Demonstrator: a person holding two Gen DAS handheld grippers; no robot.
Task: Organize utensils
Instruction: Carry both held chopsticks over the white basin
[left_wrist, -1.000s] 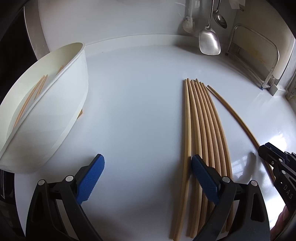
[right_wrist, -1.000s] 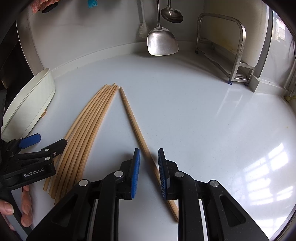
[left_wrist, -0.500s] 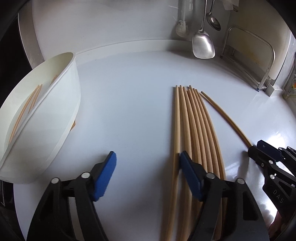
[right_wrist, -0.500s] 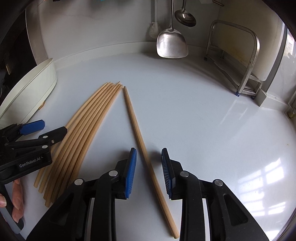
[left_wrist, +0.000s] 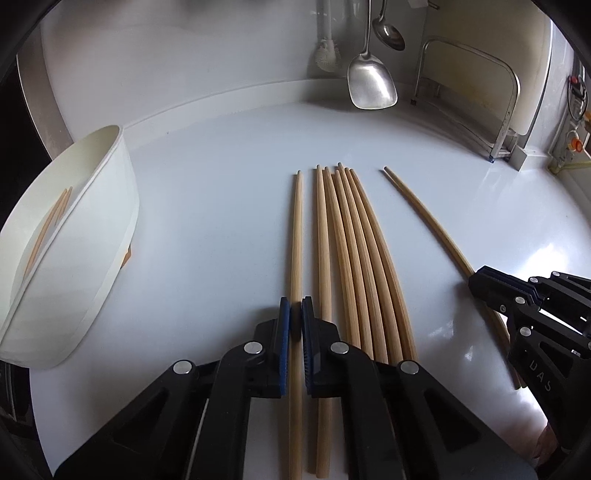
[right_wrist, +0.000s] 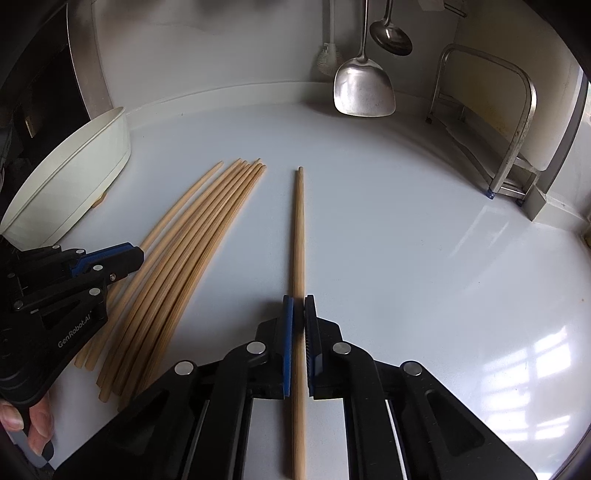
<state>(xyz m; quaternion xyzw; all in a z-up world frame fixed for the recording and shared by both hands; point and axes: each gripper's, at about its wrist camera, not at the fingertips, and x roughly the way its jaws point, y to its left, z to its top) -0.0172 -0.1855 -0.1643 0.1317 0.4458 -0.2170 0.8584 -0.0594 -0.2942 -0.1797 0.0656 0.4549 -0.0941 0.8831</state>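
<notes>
Both grippers clamped on chopsticks, one each.
Left gripper (left_wrist: 296, 317) pinches the stick (left_wrist: 296, 236) just left of the bundle (left_wrist: 354, 251); right gripper (right_wrist: 298, 314) pinches a lone stick (right_wrist: 298, 236) right of it; bowl (left_wrist: 110, 206) far left holds two more.

wooden chopsticks (left_wrist: 354, 258), glossy white counter (left_wrist: 221, 221)

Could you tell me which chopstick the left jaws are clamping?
The leftmost chopstick, lying slightly apart from the bundle on its right.
</notes>
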